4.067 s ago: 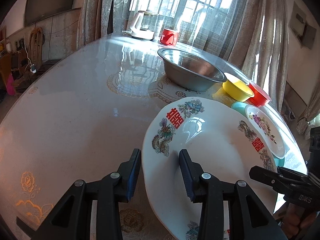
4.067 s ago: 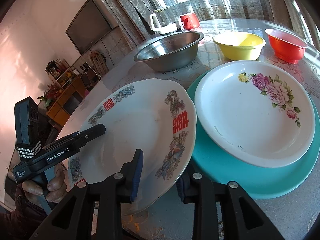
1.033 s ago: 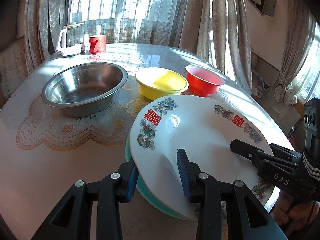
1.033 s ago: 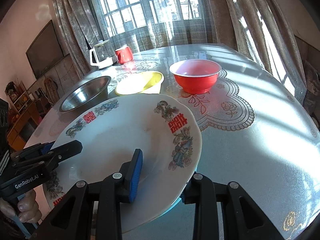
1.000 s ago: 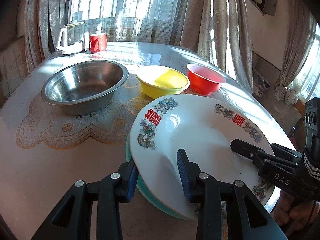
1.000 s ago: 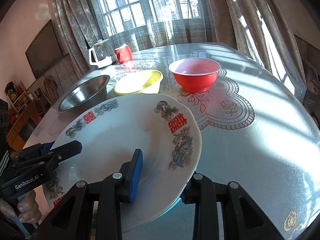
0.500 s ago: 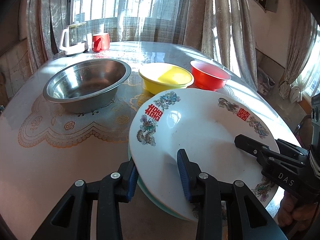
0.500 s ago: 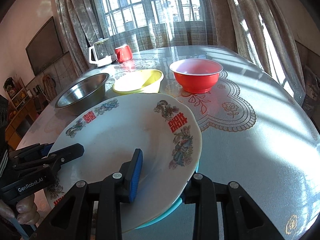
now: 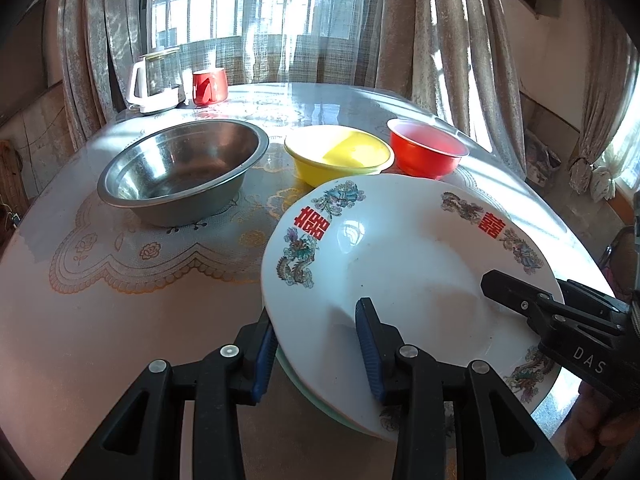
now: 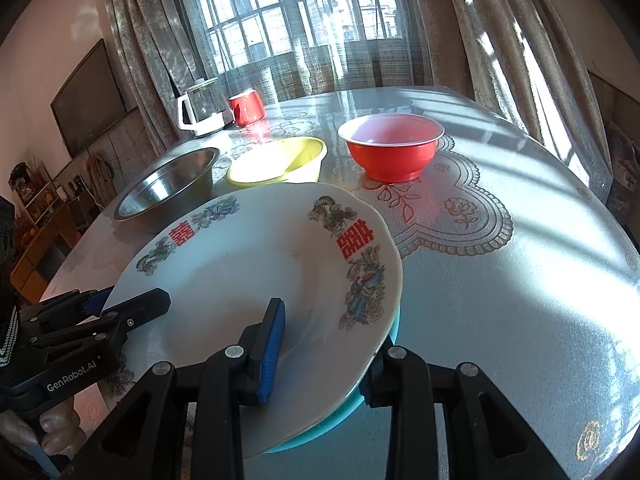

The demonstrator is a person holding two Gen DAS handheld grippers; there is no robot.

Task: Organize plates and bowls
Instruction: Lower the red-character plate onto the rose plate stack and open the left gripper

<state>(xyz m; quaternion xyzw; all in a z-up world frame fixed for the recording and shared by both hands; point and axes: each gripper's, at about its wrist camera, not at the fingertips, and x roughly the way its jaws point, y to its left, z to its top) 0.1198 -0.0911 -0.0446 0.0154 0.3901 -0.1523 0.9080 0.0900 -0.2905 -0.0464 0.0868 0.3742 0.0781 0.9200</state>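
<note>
White porcelain, painted with dragons and red double-happiness characters, made up the large plate (image 9: 404, 264) that was gripped from 2 sides. The left hand-held gripper (image 9: 316, 344) was seen closed partway over the plate's near-left rim, 1 blue pad under the edge and the other on the upper face. The right hand-held gripper (image 10: 320, 344) was clamped the same way on the opposite rim, 1 finger on top and the other hidden below the edge. The plate was held low over a teal plate (image 10: 340, 416), of which only a thin crescent was shown beneath the white rim; whether the 2 plates touched could not be told. Both were placed at the near edge of the round bench (image 9: 100, 304), which was covered with a pale lace-patterned cloth. Further back on the bench, 3 bowls were lined up: a steel bowl (image 9: 180, 168) on the left, a yellow bowl (image 9: 338, 158) in the middle and a red bowl (image 9: 426, 152) on the right, the yellow one lying just beside the white plate's far rim. Behind the steel bowl, a glass kettle (image 9: 158, 80) and a red mug (image 9: 209, 86) were set close together near the curtained window. Part of a person's hand (image 10: 56, 428) was visible around the left tool's handle.
</note>
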